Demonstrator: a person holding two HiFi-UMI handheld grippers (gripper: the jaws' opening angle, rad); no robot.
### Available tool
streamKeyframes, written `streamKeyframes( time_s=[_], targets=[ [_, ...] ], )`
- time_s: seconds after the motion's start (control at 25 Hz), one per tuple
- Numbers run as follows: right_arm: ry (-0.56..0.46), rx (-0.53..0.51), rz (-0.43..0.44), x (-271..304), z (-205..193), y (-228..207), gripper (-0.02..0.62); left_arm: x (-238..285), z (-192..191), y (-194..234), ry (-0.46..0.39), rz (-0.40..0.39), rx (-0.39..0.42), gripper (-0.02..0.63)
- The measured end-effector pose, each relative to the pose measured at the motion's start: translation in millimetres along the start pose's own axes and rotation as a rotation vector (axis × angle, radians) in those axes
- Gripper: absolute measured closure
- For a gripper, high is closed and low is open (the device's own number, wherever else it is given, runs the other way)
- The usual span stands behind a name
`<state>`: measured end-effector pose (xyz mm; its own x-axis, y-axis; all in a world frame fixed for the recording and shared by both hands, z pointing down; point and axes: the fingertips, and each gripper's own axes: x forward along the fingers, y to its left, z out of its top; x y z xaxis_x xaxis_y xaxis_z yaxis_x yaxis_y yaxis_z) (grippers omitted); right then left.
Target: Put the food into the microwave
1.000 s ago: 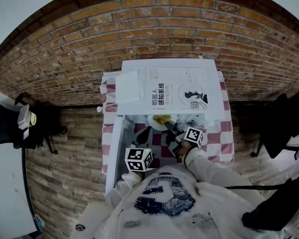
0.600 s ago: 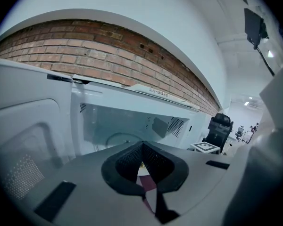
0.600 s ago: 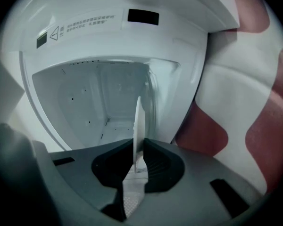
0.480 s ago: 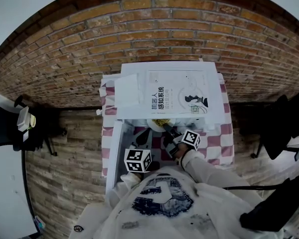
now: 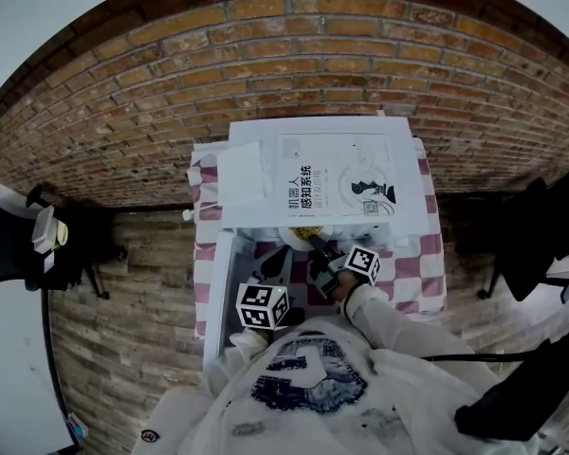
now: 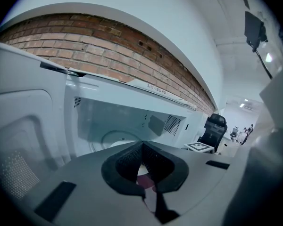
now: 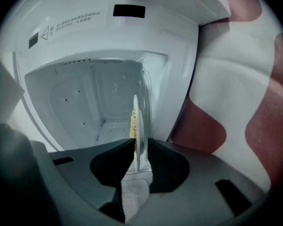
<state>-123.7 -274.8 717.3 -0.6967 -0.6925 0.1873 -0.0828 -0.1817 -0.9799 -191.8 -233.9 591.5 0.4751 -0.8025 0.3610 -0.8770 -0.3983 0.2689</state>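
- Yellow, crumbly food (image 7: 131, 121) sits on a thin, glossy, pale plate (image 7: 141, 112), seen edge-on. The plate reaches through the mouth of the microwave (image 7: 85, 98), close above the chamber floor.
- The right gripper (image 7: 140, 147) has the plate's rim between its dark, ribbed jaws. They have just been easing apart, yet seem to touch the rim on both faces.
- This looks like the setting-down step, with the release begun.
- Next, the plate should rest fully on the floor before the jaws spread wider. The gripper then needs a straight pull back, so the rim is not dragged out again.
- The left gripper (image 6: 142, 147) carries nothing, its jaws pressed together at the tips. It hovers before the open chamber, beside the swung-out door (image 6: 23, 145), which I judge it will push shut.
- The microwave is a smooth white box with perforated vents in its walls and a round turntable (image 6: 114, 138).
- The bench (image 7: 236, 88) wears a red-and-white checked cloth, and a rough brick wall (image 5: 266, 55) stands behind.
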Motion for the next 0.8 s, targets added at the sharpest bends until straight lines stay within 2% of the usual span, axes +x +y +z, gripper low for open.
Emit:
streamKeyframes(
  time_s=[0.2,0.8],
  targets=[
    [0.007,-0.006,0.001,-0.1,-0.9,-0.8,0.477,-0.2,0.1,-2.2,0.0,-0.013,0.006,0.598],
    [0.124,-0.03,0.046,-20.1,-24.0,-0.2,0.474,2.9,-5.1,-6.0,0.007,-0.031,-0.012,0.598]
  ],
)
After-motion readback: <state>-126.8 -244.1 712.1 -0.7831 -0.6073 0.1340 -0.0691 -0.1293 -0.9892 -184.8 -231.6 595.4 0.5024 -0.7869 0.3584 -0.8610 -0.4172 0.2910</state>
